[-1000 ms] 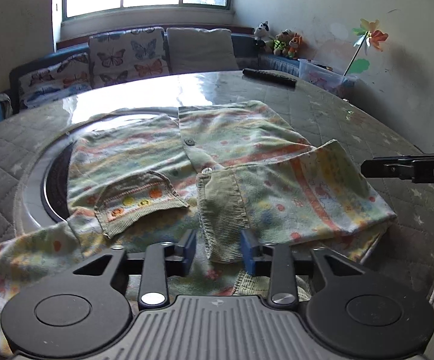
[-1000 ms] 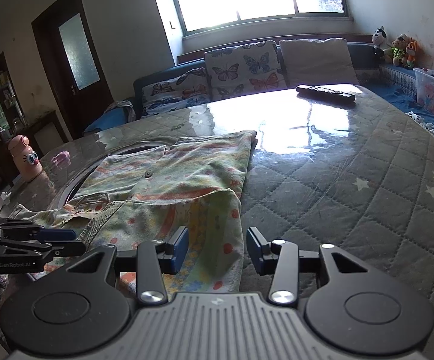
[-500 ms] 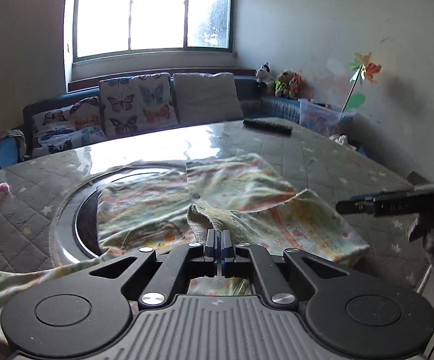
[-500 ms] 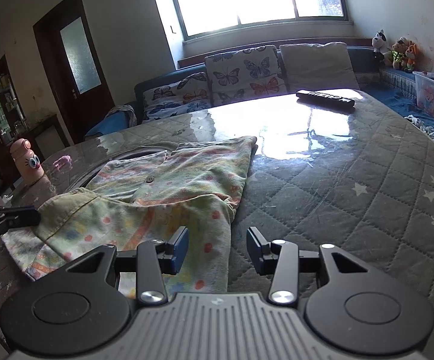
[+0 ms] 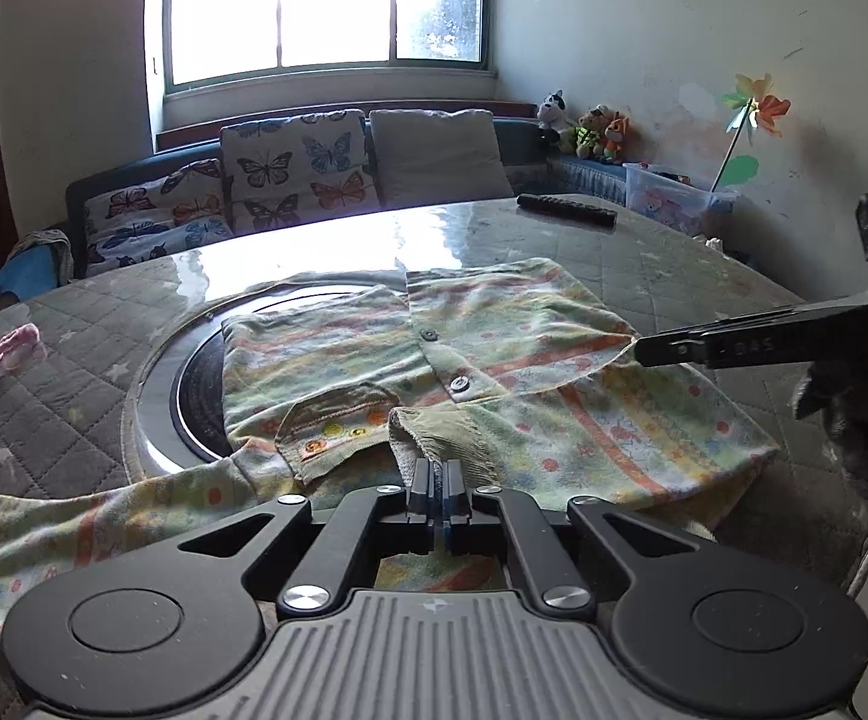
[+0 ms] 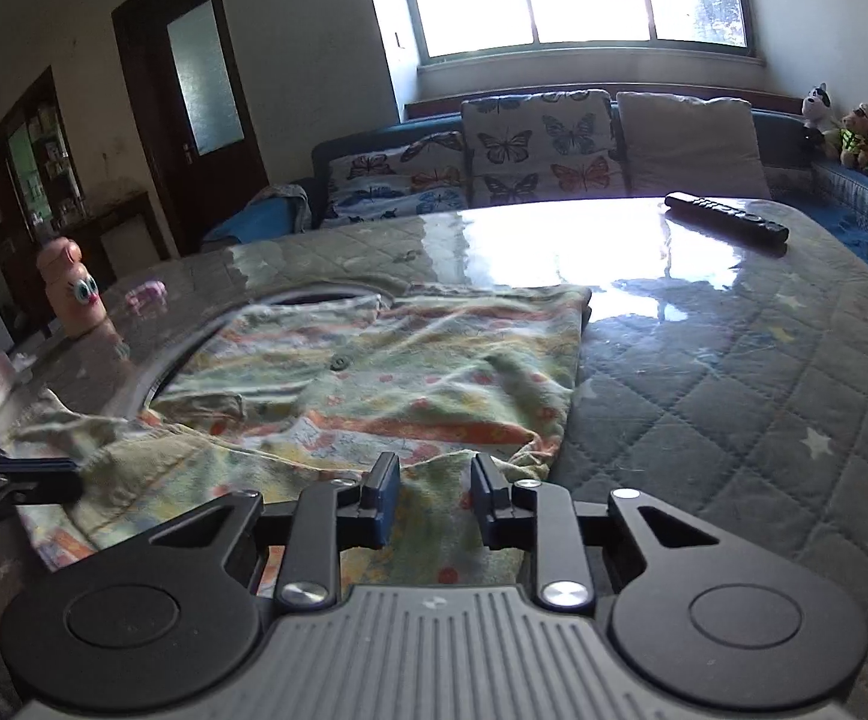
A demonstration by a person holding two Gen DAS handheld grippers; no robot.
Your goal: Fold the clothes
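Left wrist view: a patterned green-and-orange cardigan (image 5: 482, 354) lies spread on the quilted surface (image 5: 674, 264), its far part over a round dark inset (image 5: 194, 384) at centre left. The left tongs (image 5: 437, 495) at lower centre are pressed together on the ribbed cuff (image 5: 434, 438) of a sleeve folded over the garment's front. One sleeve trails to the lower left, cut off by the tongs' body. At right, the other tool enters side-on with its tip at the garment's right edge.

Right wrist view: the right tongs (image 6: 434, 501) at lower centre stand spread, with a raised fold of the cardigan (image 6: 410, 372) between the two fingers; whether either pad touches the cloth cannot be told. The left tongs (image 6: 68, 480) appear at the left edge, blurred, gripping cloth.

A clear storage box (image 5: 668, 201) at right of the left wrist view holds items too small to identify. A black remote (image 6: 725, 217) rests on the far surface, well apart from the garment.
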